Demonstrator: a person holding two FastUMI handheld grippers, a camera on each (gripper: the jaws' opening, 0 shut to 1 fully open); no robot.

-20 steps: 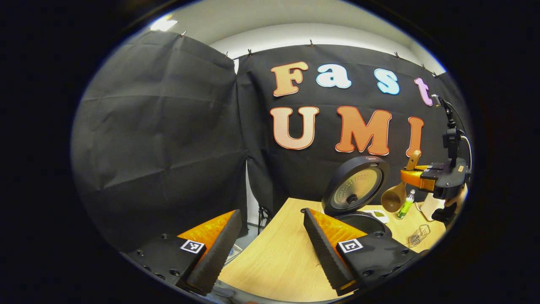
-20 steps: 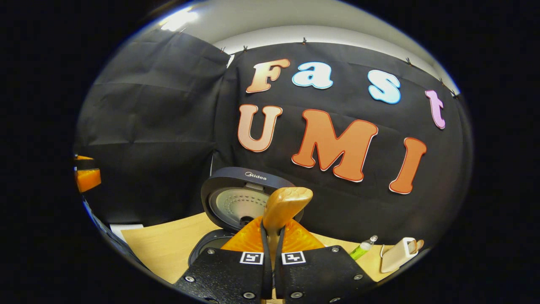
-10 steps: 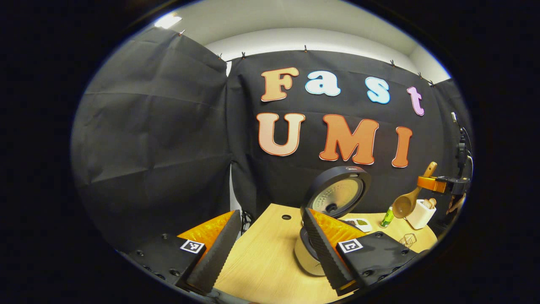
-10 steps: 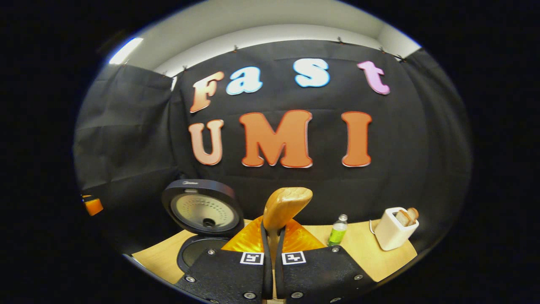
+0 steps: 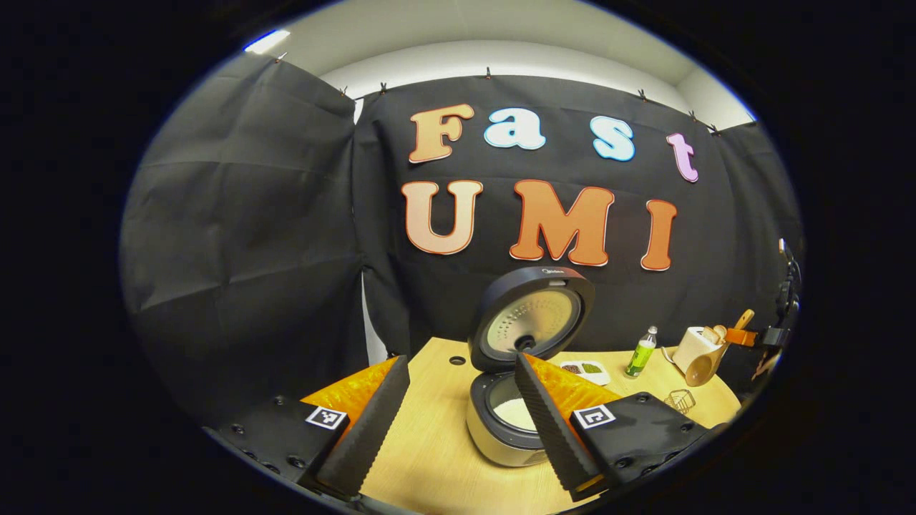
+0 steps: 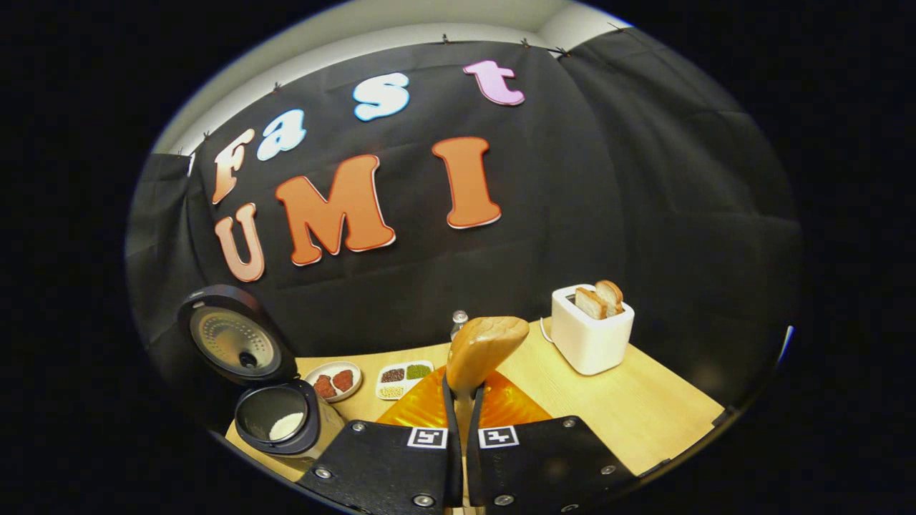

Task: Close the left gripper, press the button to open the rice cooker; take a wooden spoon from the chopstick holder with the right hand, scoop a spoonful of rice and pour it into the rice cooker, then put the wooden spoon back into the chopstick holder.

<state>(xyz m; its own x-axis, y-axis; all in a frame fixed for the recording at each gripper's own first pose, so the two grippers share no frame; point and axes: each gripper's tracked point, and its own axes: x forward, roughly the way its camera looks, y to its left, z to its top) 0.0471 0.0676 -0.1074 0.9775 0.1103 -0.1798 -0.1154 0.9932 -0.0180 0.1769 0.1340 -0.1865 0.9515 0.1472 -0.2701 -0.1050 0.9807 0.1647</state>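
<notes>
The rice cooker (image 5: 501,429) stands with its lid (image 5: 533,318) up and white rice in its pot. My left gripper (image 5: 458,429) is open in front of it, holding nothing. At the far right of the left gripper view, my right gripper (image 5: 748,336) carries the wooden spoon (image 5: 700,368), bowl hanging down beside the toaster (image 5: 693,347). In the right gripper view, the right gripper (image 6: 461,404) is shut on the wooden spoon handle (image 6: 485,350), which sticks up between the fingers. There the rice cooker (image 6: 279,425) sits low on the left, lid (image 6: 232,336) raised.
On the wooden table (image 6: 644,408) stand a white toaster (image 6: 590,332) with bread slices, a divided dish of grains (image 6: 404,379) and a small plate of red pieces (image 6: 333,381). A green bottle (image 5: 642,352) and a small wire rack (image 5: 678,400) sit right of the cooker.
My right gripper has swung right with the spoon, away from the cooker and toward the toaster. My left gripper has pulled back, still open, so the whole cooker now shows.
</notes>
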